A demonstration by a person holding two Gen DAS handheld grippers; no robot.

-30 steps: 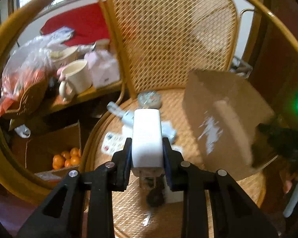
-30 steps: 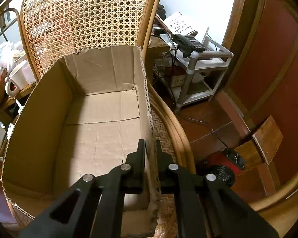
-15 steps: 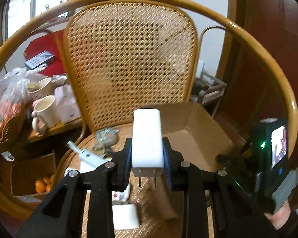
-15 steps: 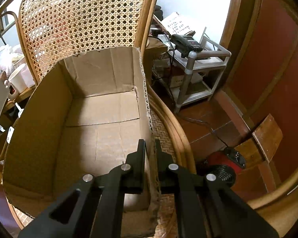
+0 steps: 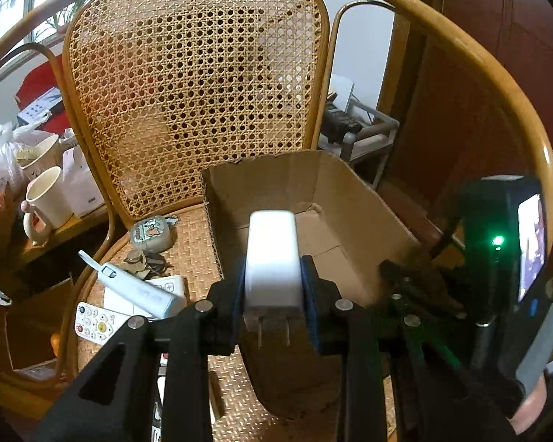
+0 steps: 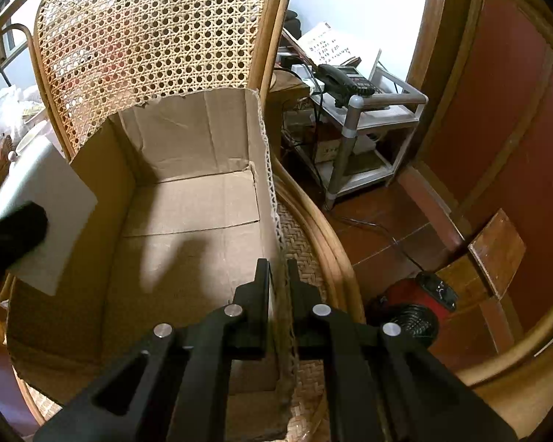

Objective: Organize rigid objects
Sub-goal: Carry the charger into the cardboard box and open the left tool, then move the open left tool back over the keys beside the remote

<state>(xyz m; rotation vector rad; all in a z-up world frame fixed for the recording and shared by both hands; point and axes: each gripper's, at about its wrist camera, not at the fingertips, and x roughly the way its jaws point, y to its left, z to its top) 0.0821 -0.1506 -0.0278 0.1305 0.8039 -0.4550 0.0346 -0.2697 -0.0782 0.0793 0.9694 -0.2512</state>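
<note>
My left gripper (image 5: 272, 287) is shut on a white plug-in charger (image 5: 272, 258), prongs pointing back at the camera. It holds the charger in the air over the near left wall of an open cardboard box (image 5: 354, 202) on a cane chair seat. The charger also shows at the left edge of the right wrist view (image 6: 44, 217). My right gripper (image 6: 278, 276) is shut on the box's right wall (image 6: 267, 184). The box floor (image 6: 188, 221) is bare.
On the seat left of the box lie a white remote (image 5: 99, 322), a pale blue stick-shaped device (image 5: 136, 287), keys and a small case (image 5: 153, 234). A side table with mugs (image 5: 46, 199) stands left. A shelf with a phone (image 6: 346, 81) stands right.
My left gripper has carried the charger up and to the right, from over the loose items to over the box's edge. My right gripper has kept its hold on the box wall.
</note>
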